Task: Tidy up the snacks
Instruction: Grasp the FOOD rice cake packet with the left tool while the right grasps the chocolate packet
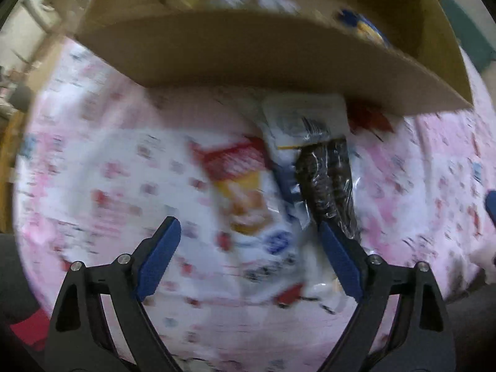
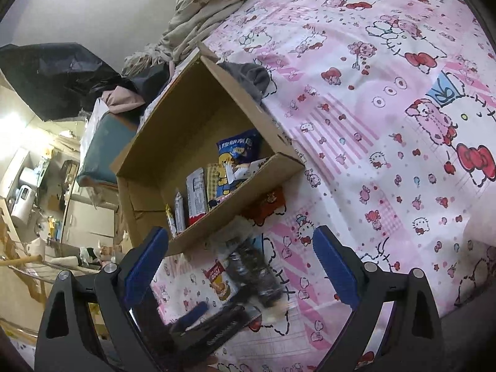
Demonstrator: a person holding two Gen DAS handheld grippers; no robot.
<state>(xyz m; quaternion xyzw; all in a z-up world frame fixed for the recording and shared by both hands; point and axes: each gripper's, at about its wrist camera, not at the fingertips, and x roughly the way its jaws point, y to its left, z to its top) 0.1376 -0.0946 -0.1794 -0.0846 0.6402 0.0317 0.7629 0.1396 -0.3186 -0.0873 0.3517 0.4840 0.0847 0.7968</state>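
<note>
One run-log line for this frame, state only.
left hand-held gripper: open over snack packets on bedsheet | right hand-held gripper: open, empty | cardboard box: partly filled

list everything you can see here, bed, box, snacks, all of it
box: 1, brown cardboard, open, on the bed's edge
snacks in box: several, blue, yellow and white packets, exact count unclear
red packet: 1, red, on the sheet against the box's outer wall
clear pack: 1, clear with dark contents, on the sheet in front of the box
white pack: 1, white with red and yellow print, beside the clear pack, partly under it
sheet: 1, pink and white cartoon print, covering the bed
blanket: 1, cream, bunched at the far end of the bed
left gripper: 1, black with blue pads, open above the packs
right gripper: 1, black with blue pads, open, empty
</note>
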